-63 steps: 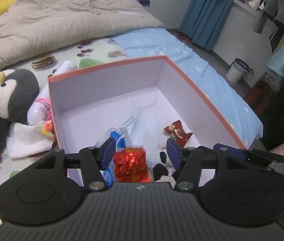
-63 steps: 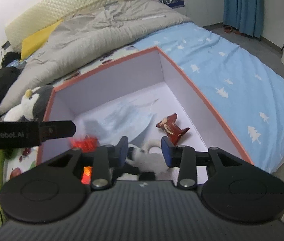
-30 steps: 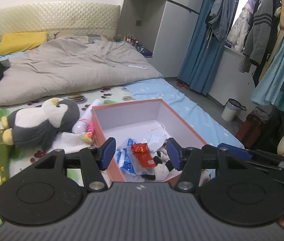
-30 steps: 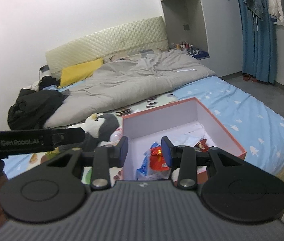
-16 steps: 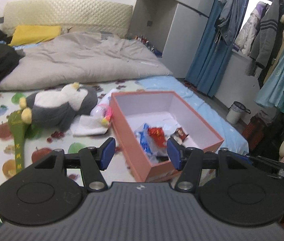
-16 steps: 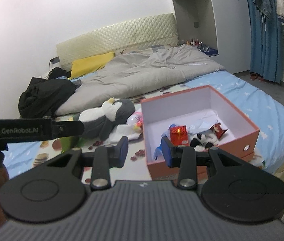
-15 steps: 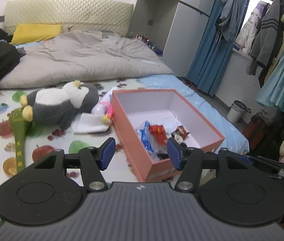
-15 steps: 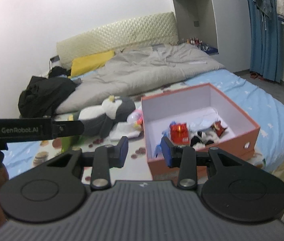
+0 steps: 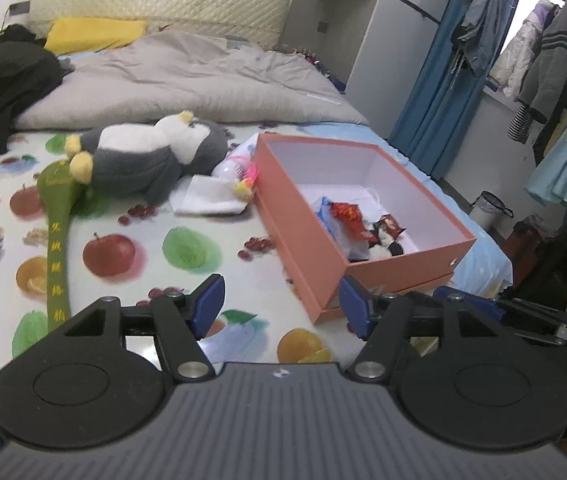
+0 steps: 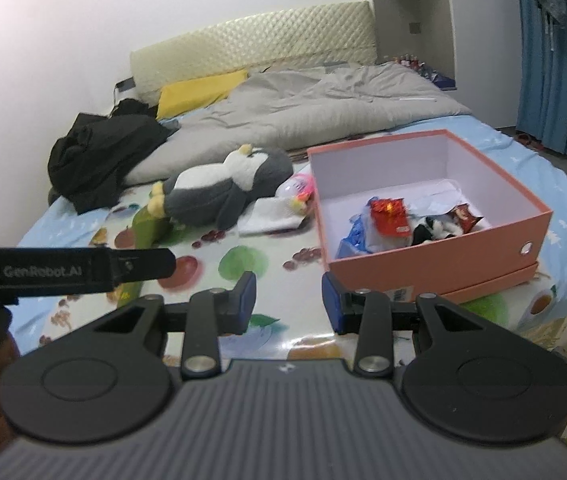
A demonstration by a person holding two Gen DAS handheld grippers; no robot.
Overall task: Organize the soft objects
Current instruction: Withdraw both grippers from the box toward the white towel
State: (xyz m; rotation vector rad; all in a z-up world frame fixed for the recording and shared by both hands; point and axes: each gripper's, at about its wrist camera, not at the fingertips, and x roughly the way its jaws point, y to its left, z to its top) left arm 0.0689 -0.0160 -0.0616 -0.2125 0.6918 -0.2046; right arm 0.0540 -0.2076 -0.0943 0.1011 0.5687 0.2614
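An orange box [image 9: 307,240] [image 10: 435,264] stands on the fruit-print sheet and holds a red packet [image 9: 345,216] [image 10: 389,216], blue wrappers and a small black-and-white plush [image 10: 435,230]. Left of the box lie a grey penguin plush [image 9: 151,156] [image 10: 223,188], a folded white cloth [image 9: 211,202] [image 10: 271,214] and a pink-and-white bottle [image 9: 235,166]. A green strip with yellow characters [image 9: 57,232] lies further left. My left gripper [image 9: 281,306] hovers short of the box's near corner, its jaws opening with nothing between them. My right gripper [image 10: 287,304] stands open and empty, short of the box.
A grey duvet [image 9: 187,80], a yellow pillow [image 9: 95,32] and a black garment [image 10: 99,152] cover the far half of the bed. Blue curtains and hanging clothes [image 9: 543,52] stand right, with a small bin [image 9: 487,208] on the floor. The left gripper's body [image 10: 63,270] crosses the right view.
Both grippers have pulled back and away from the box, which now looks smaller and sits further right. The left jaws stand slightly wider. The red packet stays in the box.
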